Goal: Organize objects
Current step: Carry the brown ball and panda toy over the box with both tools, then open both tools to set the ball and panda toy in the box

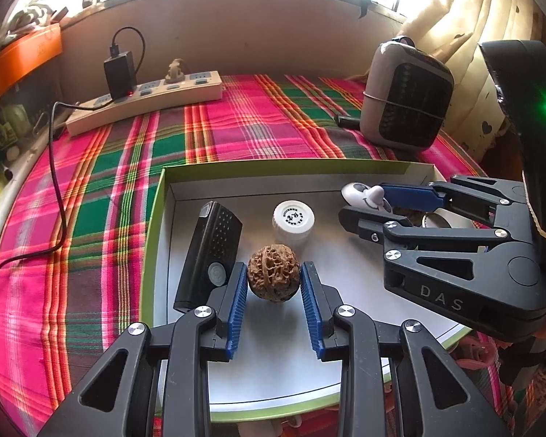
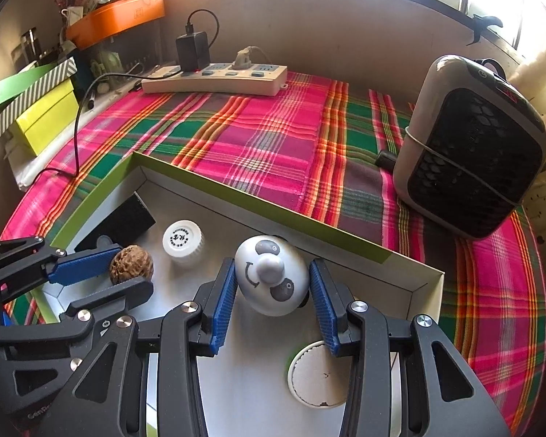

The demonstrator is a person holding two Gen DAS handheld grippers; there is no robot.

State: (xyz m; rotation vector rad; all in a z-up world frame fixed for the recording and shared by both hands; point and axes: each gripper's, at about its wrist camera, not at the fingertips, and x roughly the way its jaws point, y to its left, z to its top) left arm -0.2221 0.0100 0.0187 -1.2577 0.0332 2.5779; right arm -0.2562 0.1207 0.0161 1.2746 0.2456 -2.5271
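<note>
Inside the green-rimmed tray (image 1: pixel 160 196) on the plaid-covered worktop (image 1: pixel 236 116), I hold 2 things at once: my left gripper (image 1: pixel 275 280) has its jaws narrow, pinching a wrinkled walnut (image 1: pixel 273 276), and my right gripper (image 2: pixel 272 282) has its jaws at medium width, gripping a white panda figure (image 2: pixel 271 275). A white bottle cap (image 1: pixel 293 216) and a black remote (image 1: pixel 211 251) sit close by. To set both down well, I judge each needs lowering flat before release, clear of the neighbours.
</note>
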